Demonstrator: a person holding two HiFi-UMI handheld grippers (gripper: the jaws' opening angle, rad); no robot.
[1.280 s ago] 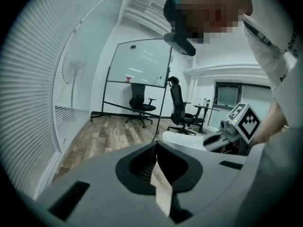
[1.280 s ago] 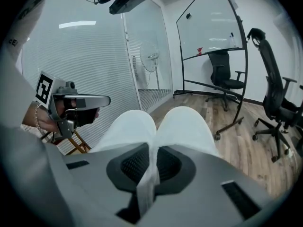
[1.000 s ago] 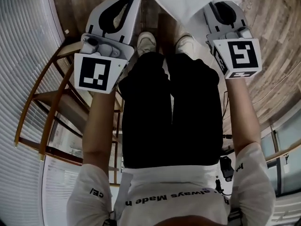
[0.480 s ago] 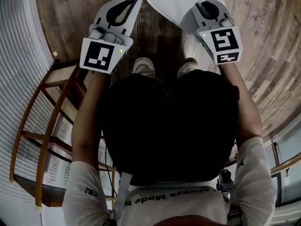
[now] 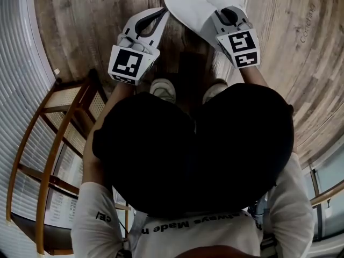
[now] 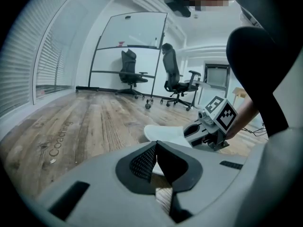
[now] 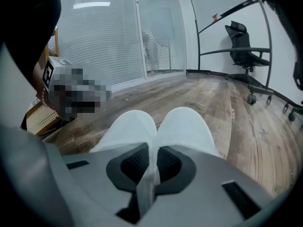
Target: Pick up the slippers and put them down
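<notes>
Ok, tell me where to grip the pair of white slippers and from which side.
Pinch the two touching inner edges behind the rounded toes, coming from the heel side. The slippers sit side by side, so those thin edges fit between narrow jaws; the right gripper holds them so.

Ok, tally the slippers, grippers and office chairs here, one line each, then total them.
Slippers: 2
Grippers: 2
Office chairs: 2
Total: 6
</notes>
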